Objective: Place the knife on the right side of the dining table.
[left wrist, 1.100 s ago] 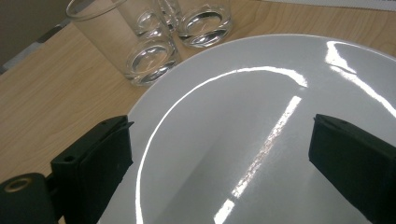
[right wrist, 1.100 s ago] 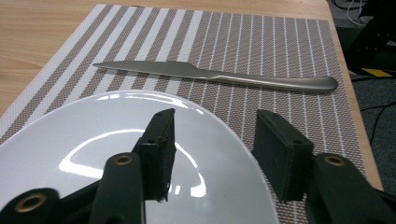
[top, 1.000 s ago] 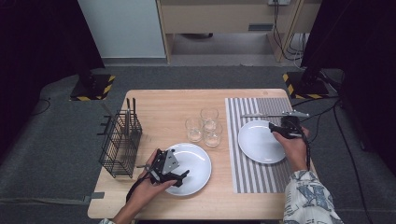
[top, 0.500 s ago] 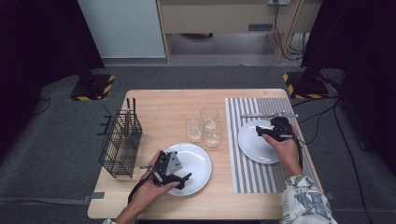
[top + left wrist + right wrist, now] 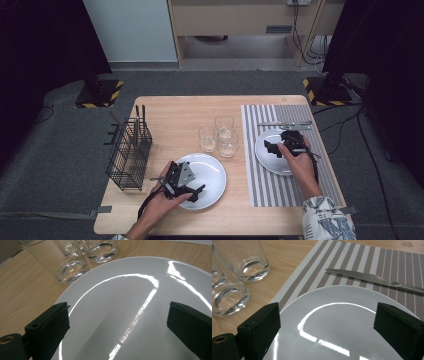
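While empty: right plate [image 5: 342, 322] white, glossy | on striped mat [image 5: 362, 262]

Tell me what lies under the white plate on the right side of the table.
The plate sits on a striped placemat, with a knife lying on the mat just beyond its far rim. The open right gripper hovers above it. The mat directly beneath the plate is covered.
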A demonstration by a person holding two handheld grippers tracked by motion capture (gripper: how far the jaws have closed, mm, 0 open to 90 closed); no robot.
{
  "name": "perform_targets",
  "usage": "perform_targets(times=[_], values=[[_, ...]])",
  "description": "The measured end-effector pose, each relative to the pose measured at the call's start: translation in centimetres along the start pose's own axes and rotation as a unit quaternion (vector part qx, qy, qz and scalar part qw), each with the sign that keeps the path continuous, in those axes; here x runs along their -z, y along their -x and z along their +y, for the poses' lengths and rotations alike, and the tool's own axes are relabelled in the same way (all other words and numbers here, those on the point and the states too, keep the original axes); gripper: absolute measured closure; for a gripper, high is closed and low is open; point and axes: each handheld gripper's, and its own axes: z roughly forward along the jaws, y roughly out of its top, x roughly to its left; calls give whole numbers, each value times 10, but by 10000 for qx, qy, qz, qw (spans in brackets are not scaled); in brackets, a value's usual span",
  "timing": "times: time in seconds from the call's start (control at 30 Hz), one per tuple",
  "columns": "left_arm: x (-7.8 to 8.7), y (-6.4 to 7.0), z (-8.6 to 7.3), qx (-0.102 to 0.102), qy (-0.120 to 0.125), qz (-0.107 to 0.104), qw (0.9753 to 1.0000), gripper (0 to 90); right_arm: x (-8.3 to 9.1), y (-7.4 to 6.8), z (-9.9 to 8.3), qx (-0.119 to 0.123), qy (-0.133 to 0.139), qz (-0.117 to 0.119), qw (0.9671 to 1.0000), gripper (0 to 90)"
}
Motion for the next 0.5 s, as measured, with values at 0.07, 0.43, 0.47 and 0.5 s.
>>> perform_targets(times=[0.07, 0.43, 0.47, 0.5], values=[[0, 0, 0, -1, -8, 9, 10000, 37, 1, -2, -1, 32, 53, 22, 10000, 70], [2, -2, 0, 36, 31, 4, 10000, 38, 18, -7, -15, 74, 220, 134, 9996, 80], [2, -3, 1, 42, 32, 6, 10000, 38, 20, -8, -16, 73, 216, 149, 9996, 80], [3, -4, 1, 47, 48, 12, 10000, 39, 21, -8, -17, 99, 235, 154, 9996, 81]])
